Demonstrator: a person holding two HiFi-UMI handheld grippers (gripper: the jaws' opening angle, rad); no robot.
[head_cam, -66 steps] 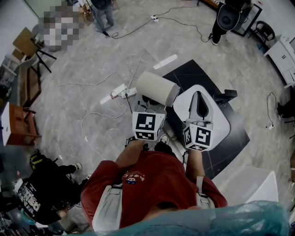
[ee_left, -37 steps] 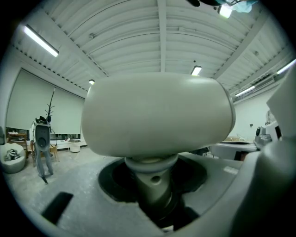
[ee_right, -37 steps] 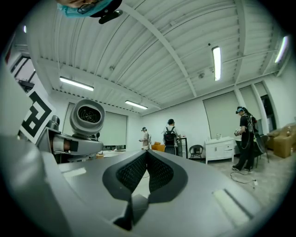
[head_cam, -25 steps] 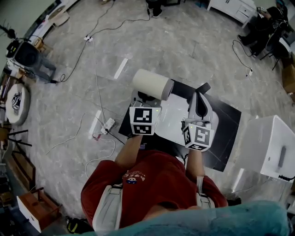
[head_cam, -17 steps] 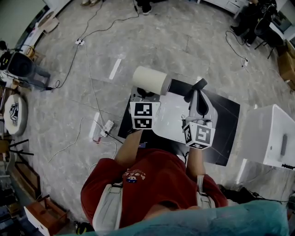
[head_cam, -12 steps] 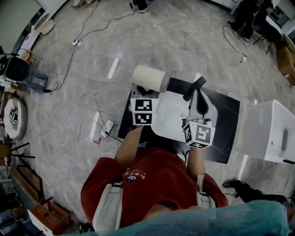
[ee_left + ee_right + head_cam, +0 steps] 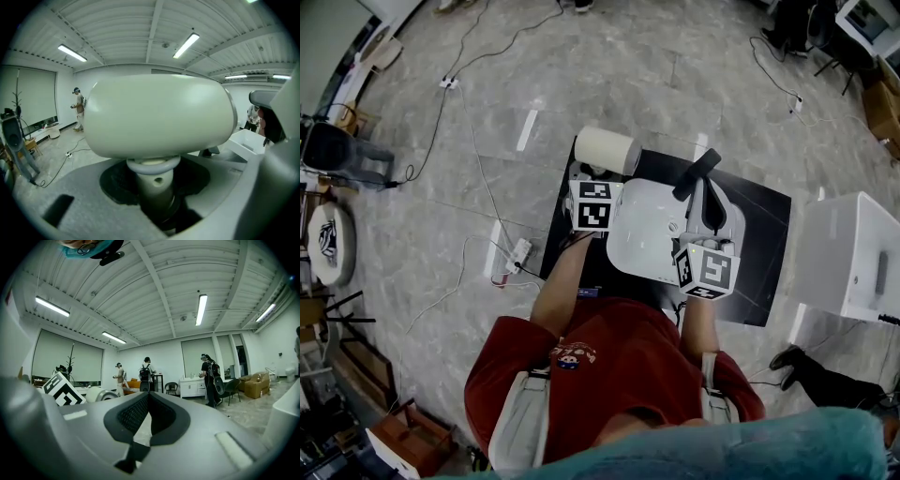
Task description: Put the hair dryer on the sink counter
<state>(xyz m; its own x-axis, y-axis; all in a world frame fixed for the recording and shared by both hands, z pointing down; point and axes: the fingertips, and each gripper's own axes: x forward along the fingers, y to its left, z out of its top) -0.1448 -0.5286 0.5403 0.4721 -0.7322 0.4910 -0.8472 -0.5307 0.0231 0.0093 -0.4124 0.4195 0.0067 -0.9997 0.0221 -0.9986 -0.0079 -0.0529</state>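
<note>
Dead ahead of person (image 7: 600,375): worktop (image 7: 637,244) sat on a mat (image 7: 759,281) on the floor (image 7: 609,75). Faucet (image 7: 696,174) stood at worktop's far edge, right of ctr. L tongs (image 7: 587,178) were over worktop's far-left corner w/ hair dryer (image 7: 605,150) handle between them, barrel past that corner on the far side. R tongs (image 7: 705,195) were over worktop's right part, just on the near side of the faucet, pointing away from person. Cabinet (image 7: 853,258) stood right of the mat, apart from it. Power strip (image 7: 514,255) lay on floor just left of mat; cable (image 7: 473,159) ran from it toward far left.
</note>
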